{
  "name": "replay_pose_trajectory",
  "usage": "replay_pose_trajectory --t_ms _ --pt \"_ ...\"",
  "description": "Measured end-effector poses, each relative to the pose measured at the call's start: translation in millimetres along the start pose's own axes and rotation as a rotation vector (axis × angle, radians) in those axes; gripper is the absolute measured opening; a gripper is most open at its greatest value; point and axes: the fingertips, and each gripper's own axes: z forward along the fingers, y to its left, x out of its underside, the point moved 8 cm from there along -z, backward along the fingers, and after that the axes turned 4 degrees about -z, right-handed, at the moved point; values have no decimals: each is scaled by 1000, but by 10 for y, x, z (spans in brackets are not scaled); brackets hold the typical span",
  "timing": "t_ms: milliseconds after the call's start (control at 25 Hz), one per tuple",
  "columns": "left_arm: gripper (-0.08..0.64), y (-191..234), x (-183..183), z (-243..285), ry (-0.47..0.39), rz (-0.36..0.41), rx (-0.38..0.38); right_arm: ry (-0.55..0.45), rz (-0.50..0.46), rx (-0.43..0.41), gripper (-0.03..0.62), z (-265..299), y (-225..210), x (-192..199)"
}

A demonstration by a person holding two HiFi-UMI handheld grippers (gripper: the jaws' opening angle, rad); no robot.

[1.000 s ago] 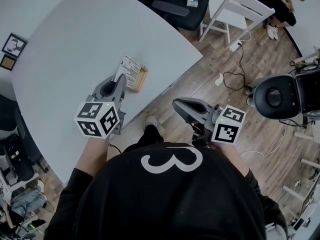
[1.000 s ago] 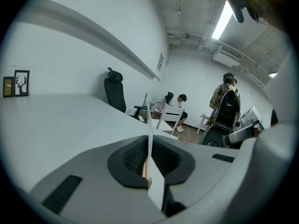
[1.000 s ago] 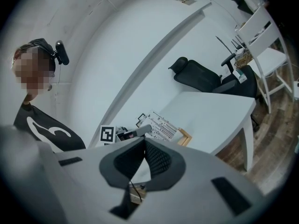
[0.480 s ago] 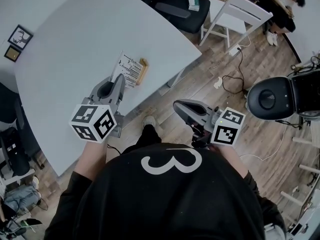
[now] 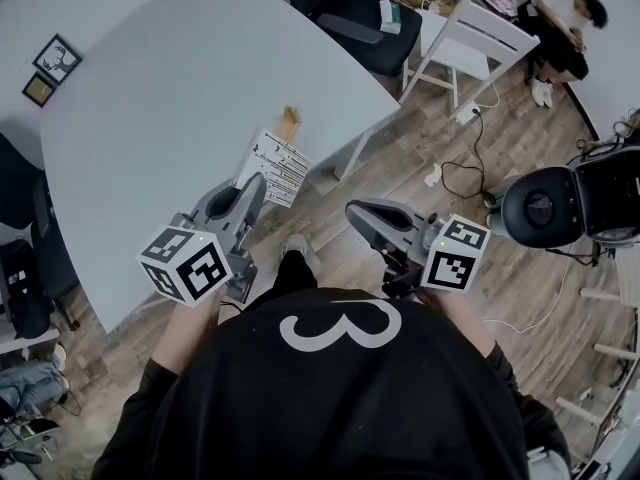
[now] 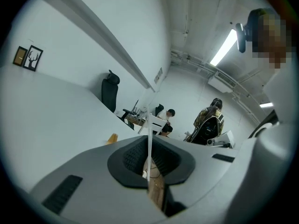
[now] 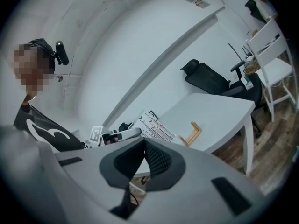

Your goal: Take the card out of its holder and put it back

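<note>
The white printed card (image 5: 275, 166) hangs free of the table, with my left gripper (image 5: 256, 186) shut on its near edge. In the left gripper view the card (image 6: 149, 135) shows edge-on between the pads. The small wooden holder (image 5: 290, 123) lies without a card on the white table (image 5: 160, 98), just beyond the card. It also shows as a tan block (image 6: 112, 138) in the left gripper view. My right gripper (image 5: 353, 211) hovers over the floor to the right, shut on nothing. From the right gripper view I see the card (image 7: 154, 125), the holder (image 7: 191, 133) and my right gripper (image 7: 145, 146).
The table's near corner is just right of the holder, with its leg (image 5: 353, 153) below. Beyond it stand a black office chair (image 5: 365, 18) and a white chair (image 5: 470, 33). A cable (image 5: 470, 163) trails over the wood floor. Another black chair (image 5: 548, 203) stands at the right.
The left gripper has pulled the card out of the holder and drawn it back toward me, off the table's edge. The holder stays on the table. The right gripper has hardly moved.
</note>
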Motion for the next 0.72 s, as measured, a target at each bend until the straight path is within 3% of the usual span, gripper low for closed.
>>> replay_pose_trajectory --t_ms 720 --pt "25 -353 280 -235 12 24 34 4 -31 -7 9 -200 233 104"
